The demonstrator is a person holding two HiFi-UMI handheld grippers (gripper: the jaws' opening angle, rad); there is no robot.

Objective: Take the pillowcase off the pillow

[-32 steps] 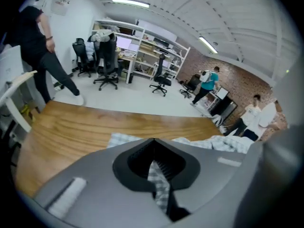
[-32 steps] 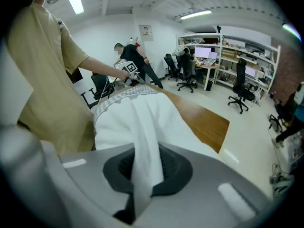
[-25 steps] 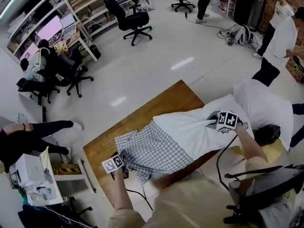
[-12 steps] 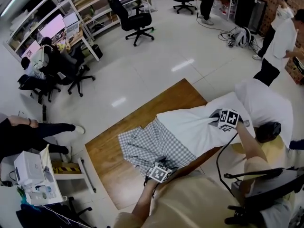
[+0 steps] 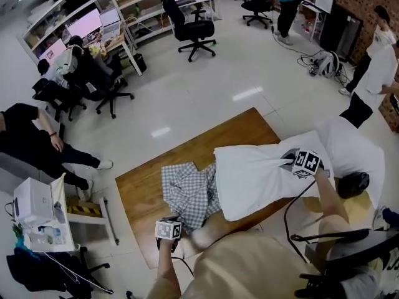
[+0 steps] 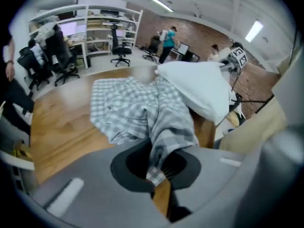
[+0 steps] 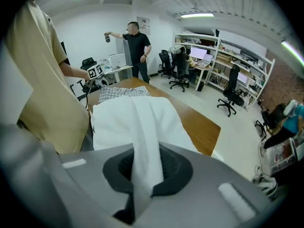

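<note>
A white pillow (image 5: 262, 173) lies across the right half of the wooden table (image 5: 143, 185). The grey-and-white checked pillowcase (image 5: 187, 189) is bunched at the pillow's left end. At the table's near edge my left gripper (image 5: 176, 222) has just closed its jaws, and a fold of the checked pillowcase (image 6: 142, 108) is pinched between them at the left gripper (image 6: 156, 167). My right gripper (image 5: 290, 162) is shut on a pulled-up ridge of the pillow's white cloth (image 7: 137, 118), gripped at the right gripper (image 7: 137, 184). The pillow (image 6: 199, 87) rises behind the checked cloth.
A person in white (image 5: 349, 145) bends at the table's far right end. A person in black (image 7: 137, 44) stands beyond the left end. Office chairs (image 5: 190, 23), shelves with monitors (image 5: 81, 23) and seated people are across the floor. A printer stand (image 5: 37, 210) is at the left.
My left gripper left the pillowcase's left corner, swung right along the near edge, then came back left holding cloth. The pillowcase has bunched up and more white pillow shows. The right gripper barely moved.
</note>
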